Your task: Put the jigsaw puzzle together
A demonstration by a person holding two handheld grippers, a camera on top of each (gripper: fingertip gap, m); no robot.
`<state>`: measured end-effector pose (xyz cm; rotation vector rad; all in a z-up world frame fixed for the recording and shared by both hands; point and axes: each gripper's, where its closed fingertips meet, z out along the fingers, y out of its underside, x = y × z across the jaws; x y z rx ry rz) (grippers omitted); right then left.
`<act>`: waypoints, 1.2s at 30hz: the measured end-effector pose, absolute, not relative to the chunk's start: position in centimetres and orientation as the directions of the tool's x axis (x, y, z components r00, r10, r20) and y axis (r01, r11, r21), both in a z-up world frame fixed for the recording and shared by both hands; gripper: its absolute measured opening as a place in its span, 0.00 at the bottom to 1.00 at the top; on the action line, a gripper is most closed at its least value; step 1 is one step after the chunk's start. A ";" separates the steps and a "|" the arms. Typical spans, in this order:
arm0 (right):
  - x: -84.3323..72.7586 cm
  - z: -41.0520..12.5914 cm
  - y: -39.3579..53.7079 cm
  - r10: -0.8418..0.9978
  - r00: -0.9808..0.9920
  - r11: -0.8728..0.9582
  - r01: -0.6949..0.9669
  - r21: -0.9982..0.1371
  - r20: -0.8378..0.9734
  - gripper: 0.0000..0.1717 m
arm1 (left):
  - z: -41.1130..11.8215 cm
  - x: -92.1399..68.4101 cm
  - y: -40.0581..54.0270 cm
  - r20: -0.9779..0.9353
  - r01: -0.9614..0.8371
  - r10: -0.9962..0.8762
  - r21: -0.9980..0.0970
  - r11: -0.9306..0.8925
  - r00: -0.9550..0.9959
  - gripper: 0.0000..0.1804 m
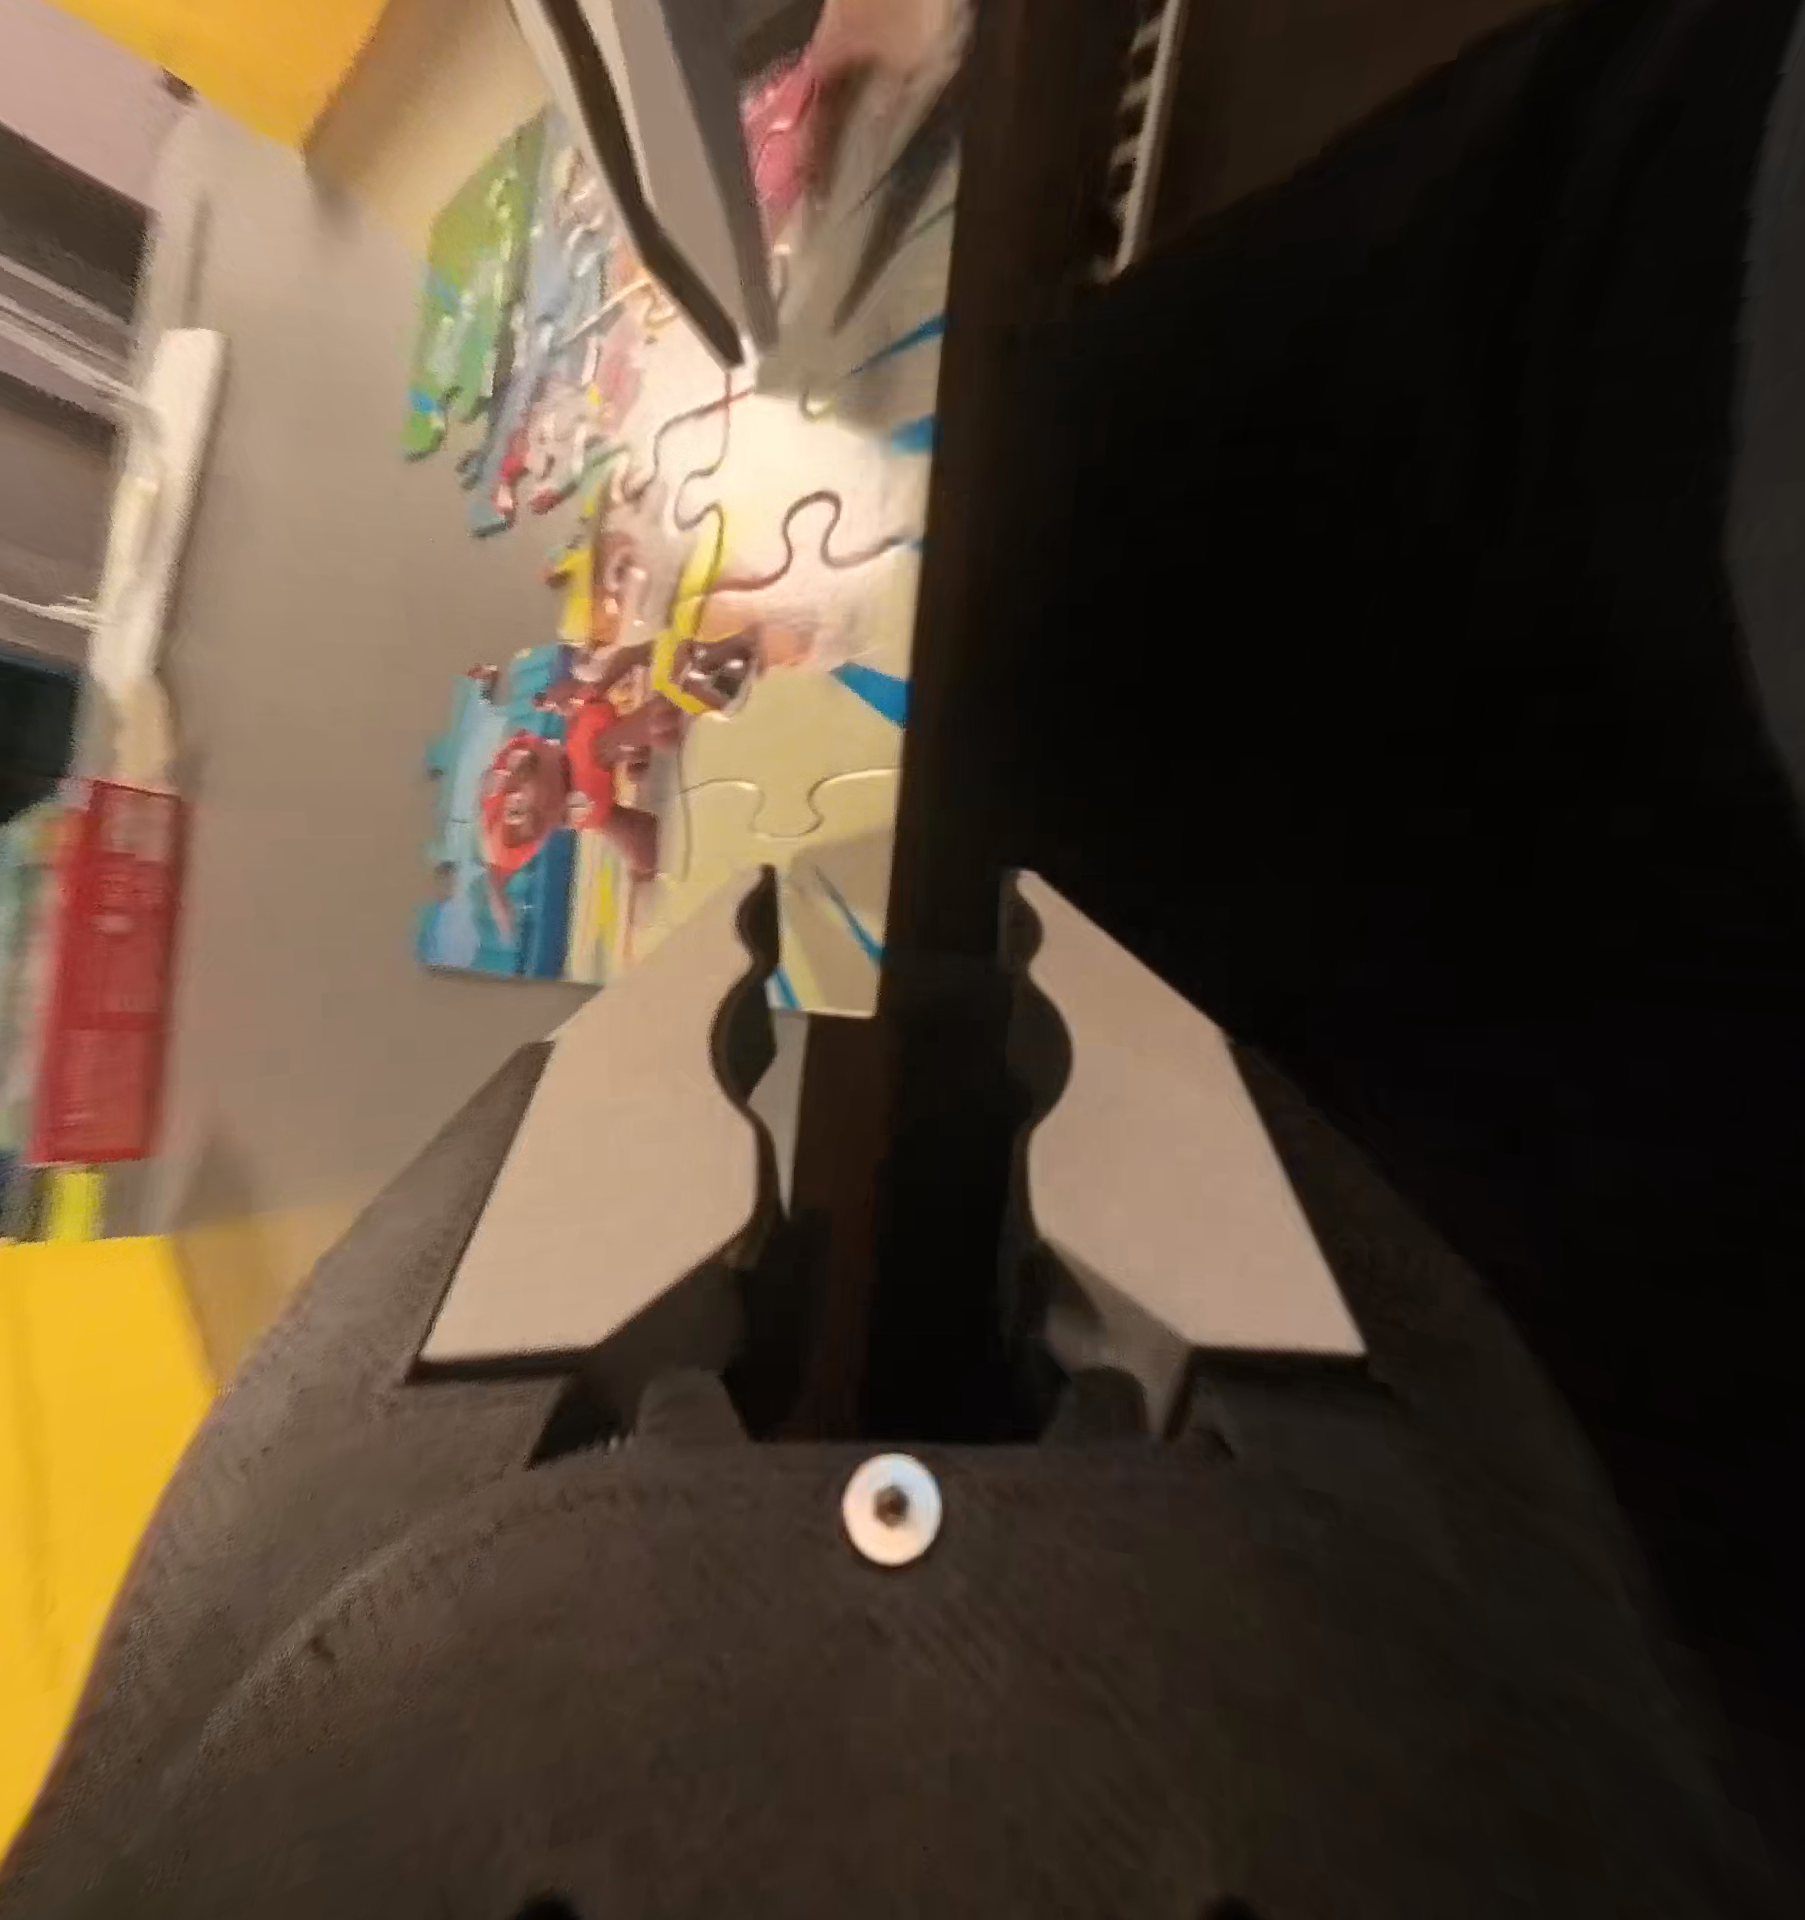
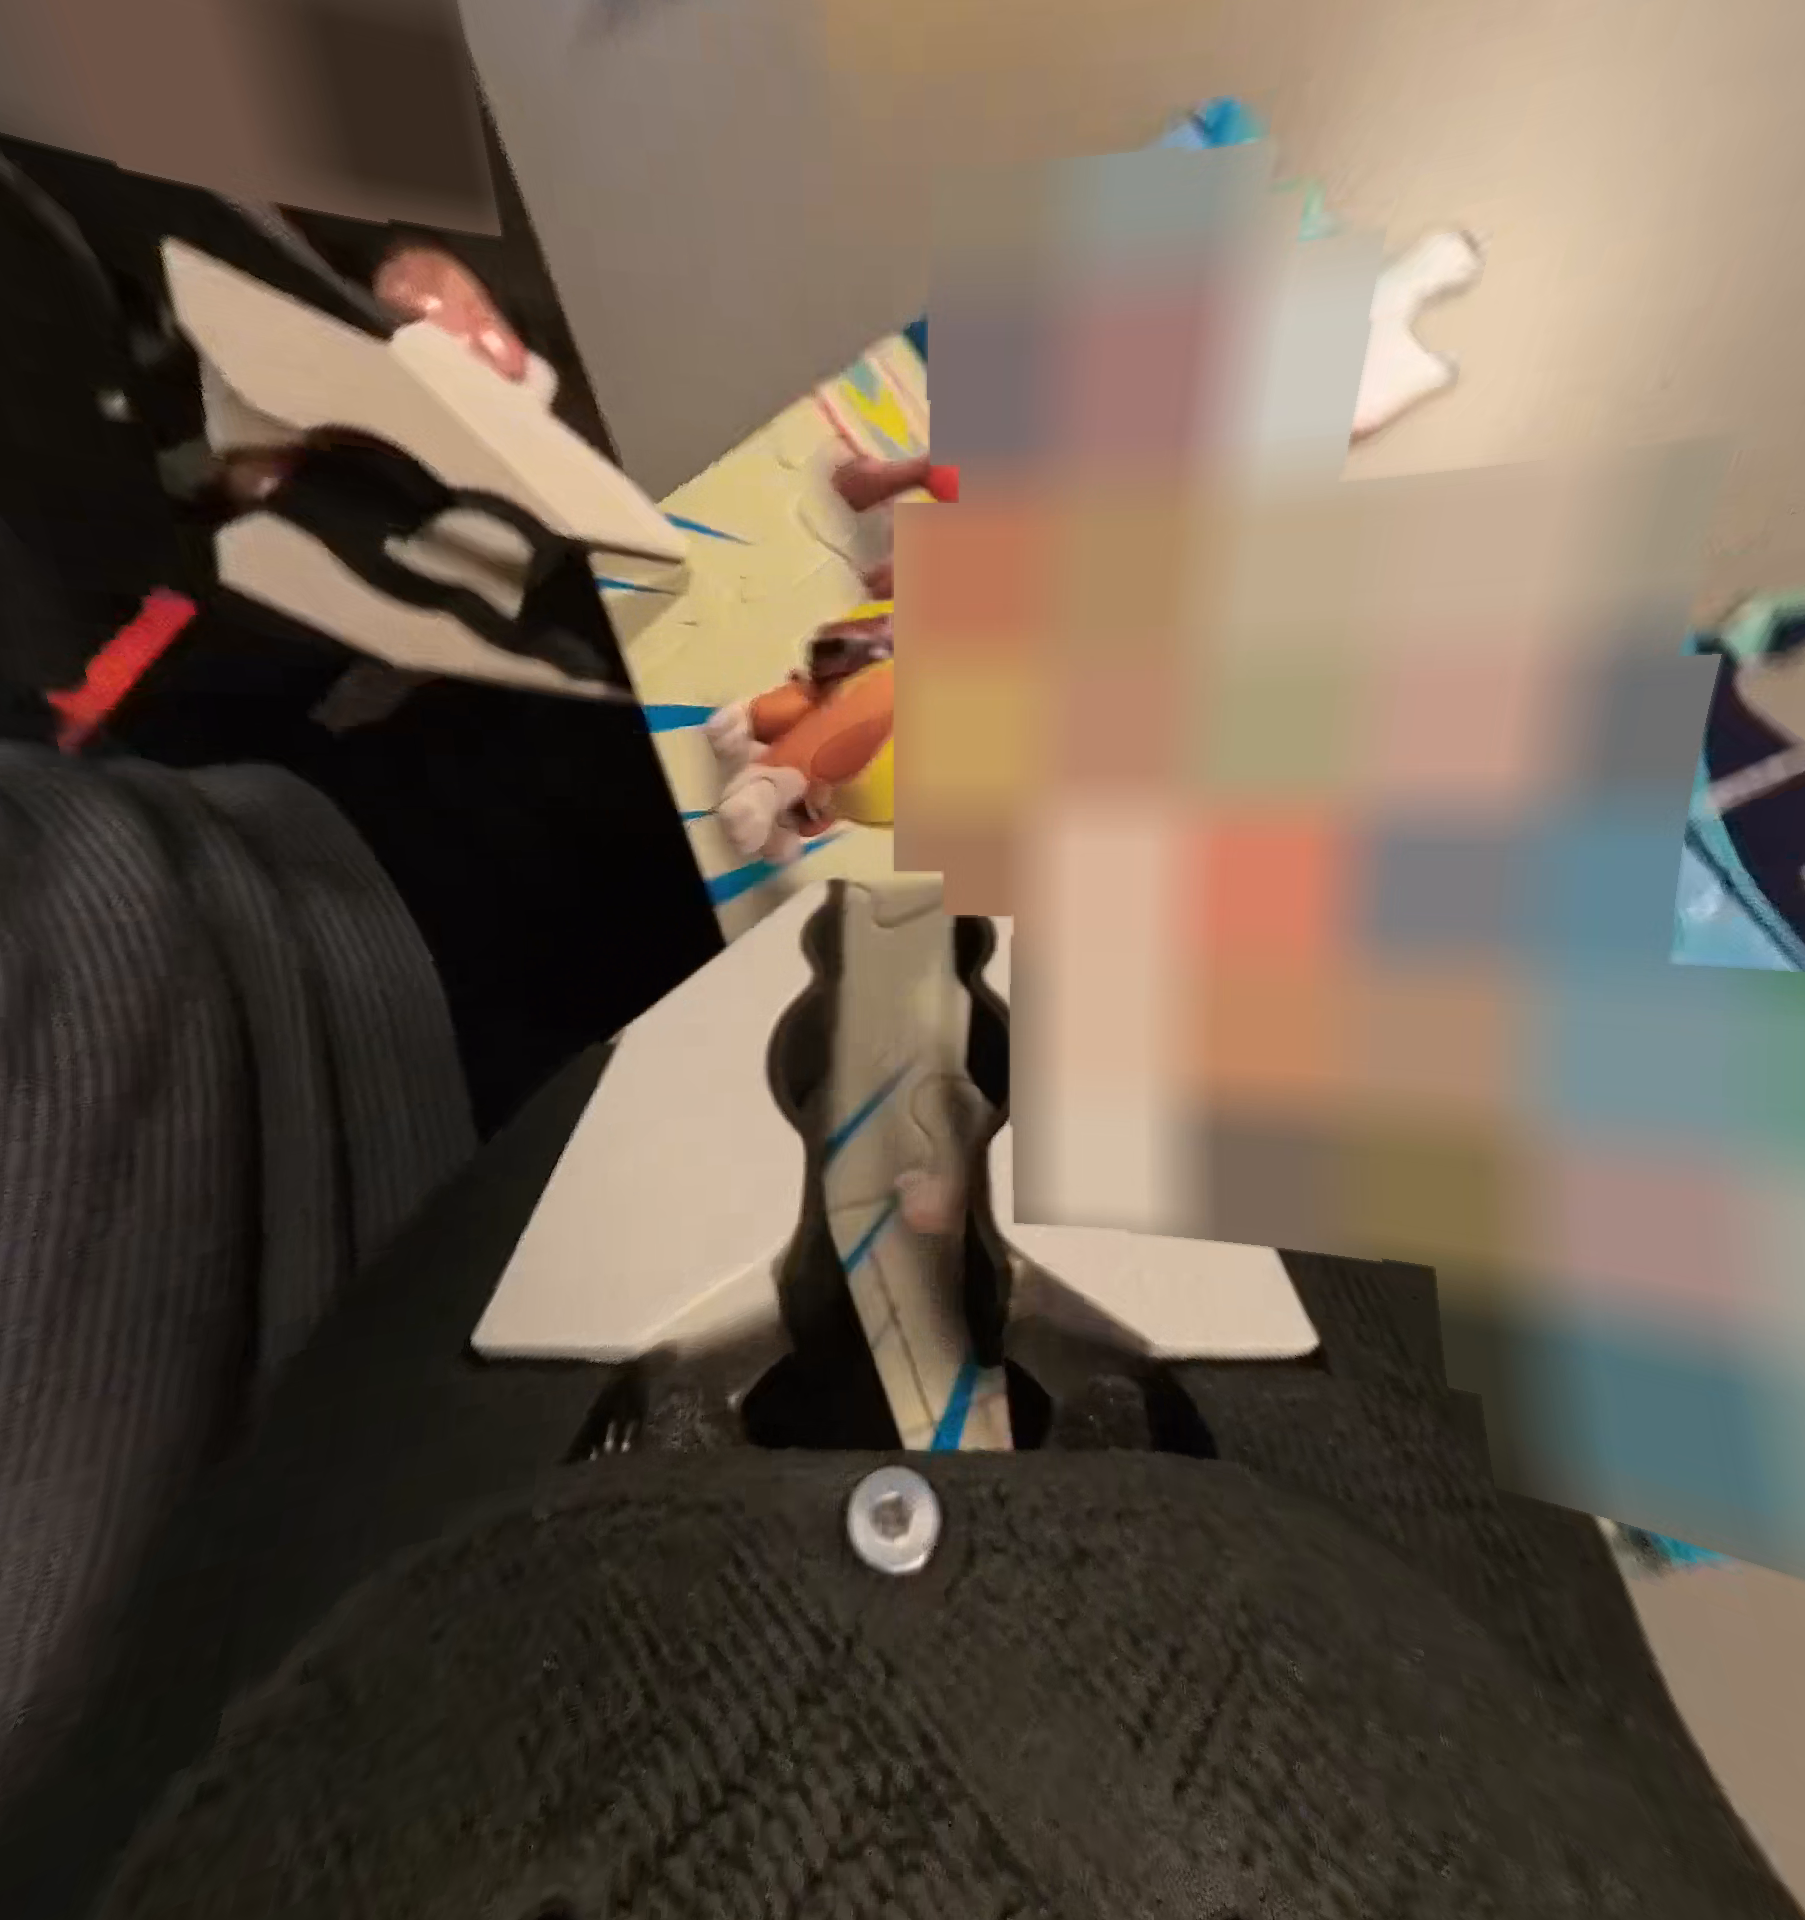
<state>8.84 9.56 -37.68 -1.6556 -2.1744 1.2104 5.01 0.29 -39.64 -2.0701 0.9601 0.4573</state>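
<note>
Hovering open above a cartoon jigsaw puzzle (image 2: pixel 773 582), right claw (image 2: pixel 903 914); writing unreadable.

Colourful jigsaw puzzle (image 1: pixel 669 665), mostly assembled, flat on grey table (image 1: pixel 295 727); near edge at dark table rim (image 1: pixel 939 623)

Puzzle (image 2: pixel 773 582) mostly hidden by mosaic; right tool's (image 2: pixel 898 935) right fingertip covered.
</note>
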 end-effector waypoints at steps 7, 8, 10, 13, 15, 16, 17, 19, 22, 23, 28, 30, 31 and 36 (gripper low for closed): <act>7.5 -35.6 4.4 0.779 -0.567 0.532 0.373 -0.761 0.267 0.27 | -36.4 3.6 1.1 -0.740 -0.828 -0.382 -0.442 -0.344 0.553 0.03; 7.0 -35.2 4.3 0.758 -0.539 0.590 0.326 -0.738 0.368 0.26 | -36.0 3.3 1.3 -0.742 -0.821 -0.364 -0.451 -0.350 0.562 0.03; 6.0 -34.6 4.6 0.703 -0.462 0.691 0.262 -0.673 0.541 0.22 | -35.4 3.1 1.9 -0.745 -0.810 -0.336 -0.467 -0.355 0.576 0.02; 5.3 -35.0 4.4 0.654 -0.451 0.747 0.254 -0.614 0.608 0.20 | -34.8 3.1 2.8 -0.745 -0.794 -0.298 -0.496 -0.352 0.597 0.02; 4.8 -35.6 5.1 0.628 -0.433 0.775 0.278 -0.567 0.647 0.17 | -34.6 3.0 3.2 -0.752 -0.792 -0.279 -0.498 -0.352 0.597 0.02; 4.6 -35.6 5.8 0.609 -0.409 0.793 0.290 -0.535 0.680 0.12 | -34.4 2.9 3.4 -0.755 -0.791 -0.269 -0.501 -0.352 0.598 0.02; 4.5 -35.4 6.3 0.590 -0.384 0.807 0.297 -0.509 0.711 0.07 | -34.2 2.9 3.5 -0.754 -0.787 -0.261 -0.508 -0.351 0.603 0.01; 4.3 -34.8 6.8 0.571 -0.342 0.820 0.288 -0.495 0.746 0.02 | -33.9 2.7 3.7 -0.754 -0.784 -0.251 -0.516 -0.344 0.607 0.01; 4.2 -33.9 6.8 0.538 -0.311 0.841 0.251 -0.479 0.783 0.00 | -33.2 2.9 3.6 -0.736 -0.781 -0.275 -0.537 -0.319 0.619 0.00; 4.3 -33.6 6.7 0.530 -0.308 0.847 0.236 -0.477 0.790 0.00 | -33.0 2.9 3.5 -0.718 -0.773 -0.293 -0.554 -0.309 0.631 0.00; 4.5 -32.8 5.4 0.451 -0.288 0.893 0.143 -0.427 0.845 0.00 | -31.8 3.2 2.5 -0.526 -0.661 -0.421 -0.685 -0.305 0.739 0.00; 4.6 -32.7 5.0 0.425 -0.294 0.905 0.114 -0.411 0.856 0.00 | -31.6 3.2 2.2 -0.466 -0.640 -0.474 -0.697 -0.323 0.747 0.01; 4.6 -32.7 4.9 0.407 -0.293 0.913 0.102 -0.395 0.865 0.00 | -31.6 3.2 2.2 -0.445 -0.634 -0.493 -0.698 -0.331 0.747 0.01; 4.6 -32.4 5.3 0.378 -0.298 0.925 0.085 -0.369 0.877 0.00 | -31.2 2.9 2.7 -0.521 -0.720 -0.523 -0.619 -0.313 0.675 0.00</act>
